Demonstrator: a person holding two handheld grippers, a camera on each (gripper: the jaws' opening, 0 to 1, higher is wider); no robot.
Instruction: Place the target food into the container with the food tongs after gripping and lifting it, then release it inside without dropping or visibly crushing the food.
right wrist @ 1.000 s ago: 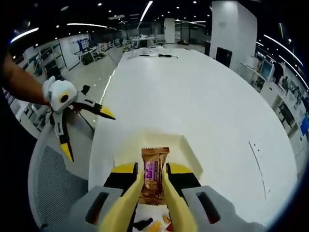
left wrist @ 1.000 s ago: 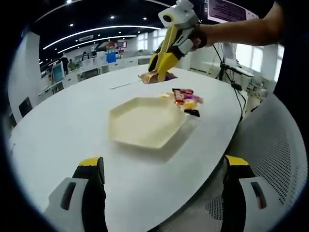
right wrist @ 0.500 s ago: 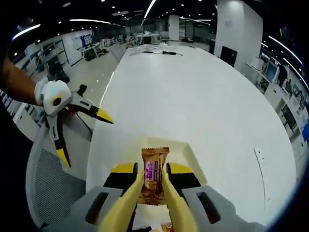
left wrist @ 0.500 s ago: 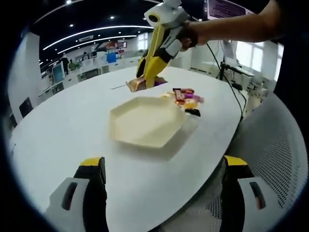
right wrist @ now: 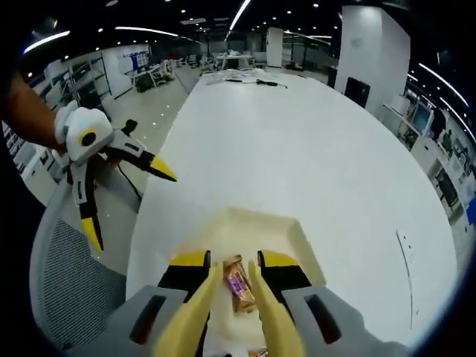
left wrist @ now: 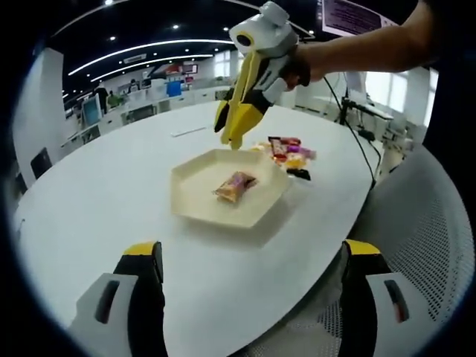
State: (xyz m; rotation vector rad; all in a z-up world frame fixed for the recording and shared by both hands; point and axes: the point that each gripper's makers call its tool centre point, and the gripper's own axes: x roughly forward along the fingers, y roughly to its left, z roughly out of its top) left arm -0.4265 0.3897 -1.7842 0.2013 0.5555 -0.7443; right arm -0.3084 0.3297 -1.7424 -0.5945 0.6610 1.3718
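Now the wrapped snack point(left wrist: 235, 185), label unreadable, lies in the tray point(left wrist: 195, 202); both grippers point(left wrist: 230, 140) point(right wrist: 123, 195) are released.

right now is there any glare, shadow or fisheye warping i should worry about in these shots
Left gripper view: even ceiling light, a soft shadow under the hexagonal tray, the wrapped snack sharp; the table edge bows from fisheye distortion. Right gripper view: ceiling strips reflect faintly on the white table, and the right hand-held gripper looks stretched at the bottom.

tray point(left wrist: 195, 199): matt plastic | snack wrapper point(left wrist: 233, 185): glossy foil | table point(left wrist: 97, 193): smooth
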